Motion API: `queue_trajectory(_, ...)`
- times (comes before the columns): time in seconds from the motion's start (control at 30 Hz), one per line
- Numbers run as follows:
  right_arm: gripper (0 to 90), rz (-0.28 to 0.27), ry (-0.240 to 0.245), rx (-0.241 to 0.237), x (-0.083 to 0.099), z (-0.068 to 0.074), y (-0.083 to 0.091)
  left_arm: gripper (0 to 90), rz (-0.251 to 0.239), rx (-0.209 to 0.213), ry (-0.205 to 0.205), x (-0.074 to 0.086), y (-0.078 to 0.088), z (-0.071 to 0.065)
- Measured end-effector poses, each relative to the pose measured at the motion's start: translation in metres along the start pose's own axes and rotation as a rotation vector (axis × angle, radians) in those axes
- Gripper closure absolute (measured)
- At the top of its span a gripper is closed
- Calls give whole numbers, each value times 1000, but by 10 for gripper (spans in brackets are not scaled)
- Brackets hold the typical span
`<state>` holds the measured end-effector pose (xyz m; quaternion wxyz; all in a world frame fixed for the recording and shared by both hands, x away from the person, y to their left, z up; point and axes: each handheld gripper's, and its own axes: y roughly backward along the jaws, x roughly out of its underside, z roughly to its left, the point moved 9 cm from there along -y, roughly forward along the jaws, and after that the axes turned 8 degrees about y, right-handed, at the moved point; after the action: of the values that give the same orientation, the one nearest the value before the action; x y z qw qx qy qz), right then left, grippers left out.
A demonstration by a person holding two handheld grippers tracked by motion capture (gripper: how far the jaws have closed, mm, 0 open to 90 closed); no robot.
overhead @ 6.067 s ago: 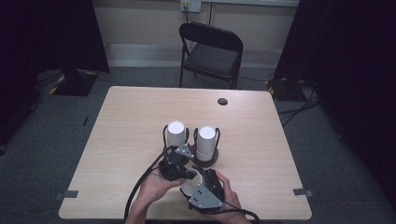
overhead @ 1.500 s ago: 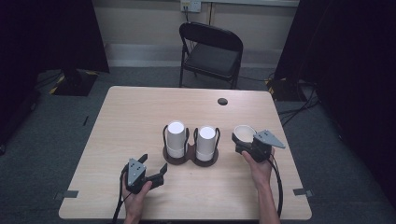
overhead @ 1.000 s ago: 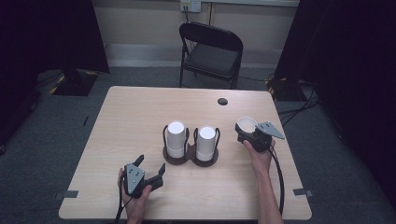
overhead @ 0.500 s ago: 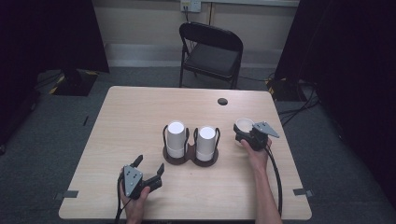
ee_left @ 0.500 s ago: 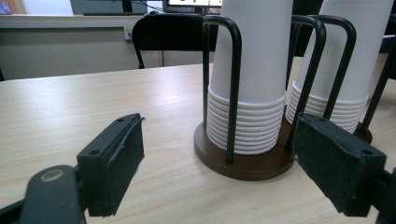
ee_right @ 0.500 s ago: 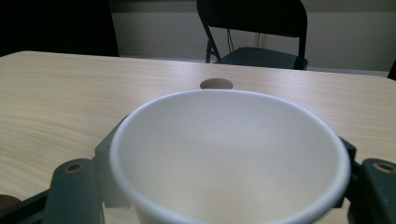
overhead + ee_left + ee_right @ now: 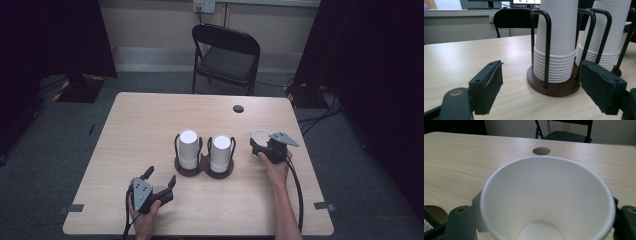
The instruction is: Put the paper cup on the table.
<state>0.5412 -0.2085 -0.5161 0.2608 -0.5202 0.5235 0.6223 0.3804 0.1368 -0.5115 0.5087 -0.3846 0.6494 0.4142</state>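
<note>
Carried leftward since a second and a half ago, the white paper cup [image 7: 260,135] now sits nearer the wire cup holder [image 7: 204,167], clamped upright and mouth-up in the right tongs [image 7: 263,143]. Left tongs [image 7: 159,179] rest spread apart on the pale wood counter [image 7: 140,125]. A black folding chair [image 7: 226,55] stands beyond.

The high view looks down from above at the whole counter [image 7: 150,130]. Both gripper views sit low, very close, sharing the chair [image 7: 227,52].
</note>
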Motion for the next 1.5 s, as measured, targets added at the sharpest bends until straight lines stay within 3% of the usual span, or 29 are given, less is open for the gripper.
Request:
queue_trajectory(0.3,138,40,-15,-24,6,8,-2,197,2,-1,3,0,0,1)
queue_trajectory(0.53,136,96,-13,-24,13,8,0,197,1,-4,8,0,-1,1)
queue_trajectory(0.83,136,133,-44,-42,13,11,12,199,16,-8,-2,1,-2,1)
queue_trajectory(1.5,136,82,-68,-2,13,16,46,203,20,-12,9,1,-2,2)
